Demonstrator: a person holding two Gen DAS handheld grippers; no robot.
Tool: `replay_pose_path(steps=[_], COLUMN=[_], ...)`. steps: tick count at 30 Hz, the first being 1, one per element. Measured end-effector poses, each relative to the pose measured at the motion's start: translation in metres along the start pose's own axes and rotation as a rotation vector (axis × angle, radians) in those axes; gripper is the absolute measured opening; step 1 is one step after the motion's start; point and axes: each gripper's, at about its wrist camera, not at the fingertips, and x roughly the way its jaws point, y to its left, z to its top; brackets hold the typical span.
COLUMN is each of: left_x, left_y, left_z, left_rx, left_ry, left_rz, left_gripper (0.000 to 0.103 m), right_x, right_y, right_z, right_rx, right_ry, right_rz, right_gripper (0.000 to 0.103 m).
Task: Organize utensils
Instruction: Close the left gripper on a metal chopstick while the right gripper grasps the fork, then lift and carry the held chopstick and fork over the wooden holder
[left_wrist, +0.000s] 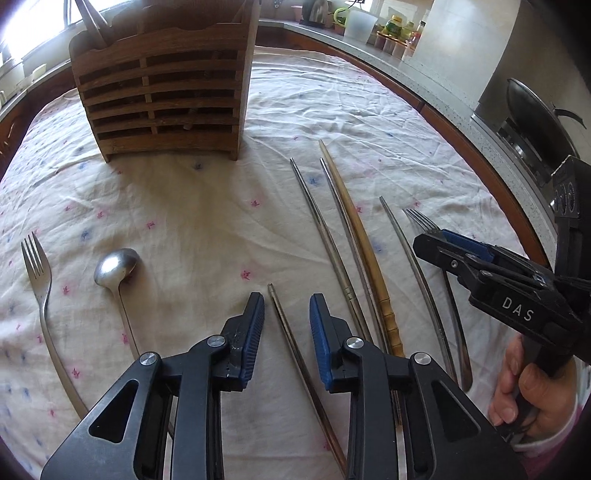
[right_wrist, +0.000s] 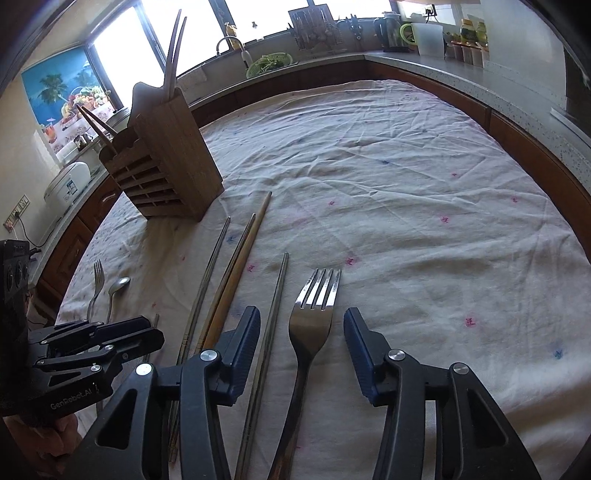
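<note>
- The table, covered by a wrinkled white cloth (left_wrist: 332, 110) with small pink and blue marks, carries everything; kitchen counters run round behind it.
- A slatted wooden utensil holder (left_wrist: 159, 92) stands at the far side of the cloth, well apart from the loose pieces, with a few sticks already upright in it. Judged from the task, this is where the loose pieces belong.
- The loose utensils lie flat on the cloth nearer the person: a fork (left_wrist: 37, 266) and a spoon (left_wrist: 116, 267) to the left, a group of chopsticks in the middle, including a bamboo chopstick (left_wrist: 358, 251), and a second fork (right_wrist: 314, 314) to the right.
- The step in hand looks like a double pick-up, each tool lined up over its own piece.
- The right gripper (right_wrist: 301, 347) straddles the second fork just behind its tines, with a steel chopstick (right_wrist: 271, 332) lying close inside its left finger. Its jaws stand apart, clear gaps either side of the fork.
- The left gripper (left_wrist: 286, 321) straddles a dark chopstick (left_wrist: 291, 354) near its tip. Its jaws stand narrowly apart, not yet touching it.
- Next, each needs to sink to the cloth and pinch squarely; the right must avoid catching the neighbouring chopstick along with the fork.
</note>
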Motion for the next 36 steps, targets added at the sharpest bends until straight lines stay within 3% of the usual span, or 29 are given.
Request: replay_pose_path(steps=[2, 5, 18, 36], left_x=[0.001, 0.002, -0.027, -0.146], left_y=[-0.003, -0.001, 0.01, 0.029], left_z=[0.0, 0.0, -0.003, 0.004], left_rx=[0.025, 0.035, -0.023, -0.079], left_ry=[-0.007, -0.016, -0.075, -0.357], left_rz=[0.033, 0.044, -0.036, -0.111], left_gripper=[0.014, 0.008, 0.003, 0.003], right_x=[0.002, 0.005, -0.027, -0.093], right_y=[0.002, 0.002, 0.007, 0.033], right_z=[0.001, 0.004, 0.01, 0.023], right_rx=[-0.015, -0.026, -0.014, -0.042], right_ry=[-0.004, 0.0, -0.069, -0.217], right_rz=[-0.014, -0.039, 0.023, 0.082], right_gripper=[0.044, 0.026, 0.023, 0.022])
